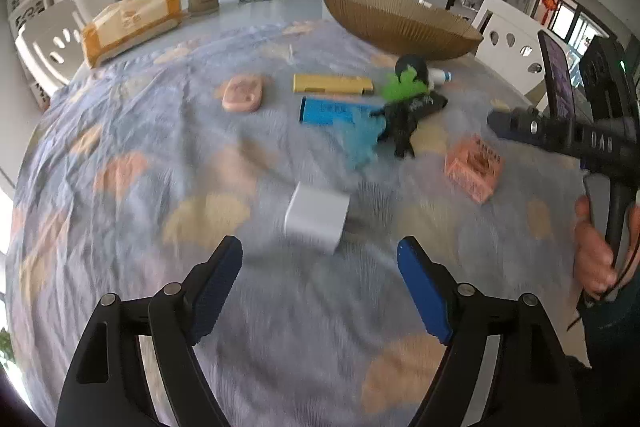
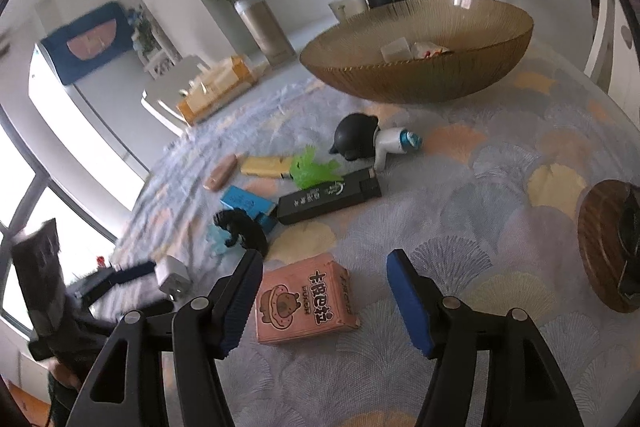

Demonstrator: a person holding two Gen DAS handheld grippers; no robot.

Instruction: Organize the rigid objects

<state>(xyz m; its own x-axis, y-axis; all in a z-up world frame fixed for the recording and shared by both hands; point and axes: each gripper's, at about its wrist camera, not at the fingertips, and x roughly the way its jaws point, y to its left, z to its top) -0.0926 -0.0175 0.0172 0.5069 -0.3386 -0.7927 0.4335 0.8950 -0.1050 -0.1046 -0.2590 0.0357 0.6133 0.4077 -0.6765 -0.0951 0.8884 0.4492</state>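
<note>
1. Left gripper (image 1: 320, 259) – blue-padded jaws stand wide, nothing between the pads. It hovers over the patterned blue-grey tablecloth (image 1: 160, 155), tilted down.
2. Small white cube-shaped charger plug (image 1: 317, 223) lies on the cloth just ahead of the left fingertips, not touched. Blurred in the left wrist view.
3. Right gripper (image 2: 325, 267) – jaws partly spread, not pressing on anything. Pink cardboard box with a cartoon bear print (image 2: 306, 301) lies flat on the cloth between the fingers, nearer the left finger; I cannot tell if that finger touches it.
4. Clutter mid-table, close together: long black rectangular box (image 2: 330, 201), blue rectangular box (image 2: 246, 203), yellow rectangular box (image 2: 266, 166), green spiky plastic toy (image 2: 314, 171), black curled figurine (image 2: 242, 227), pale blue translucent toy (image 2: 218, 241), black-and-white figure with round black head (image 2: 366, 143), pink oval soap-like piece (image 1: 243, 93).
5. Ribbed amber glass bowl (image 2: 416, 67) stands at the far side of the cloth, holding a pale block and a wrapped item.
6. Round dark wooden coaster (image 2: 604, 247) at the right edge, something black on it.
7. Person's hand (image 1: 596, 251) grips the right gripper's handle.
</note>
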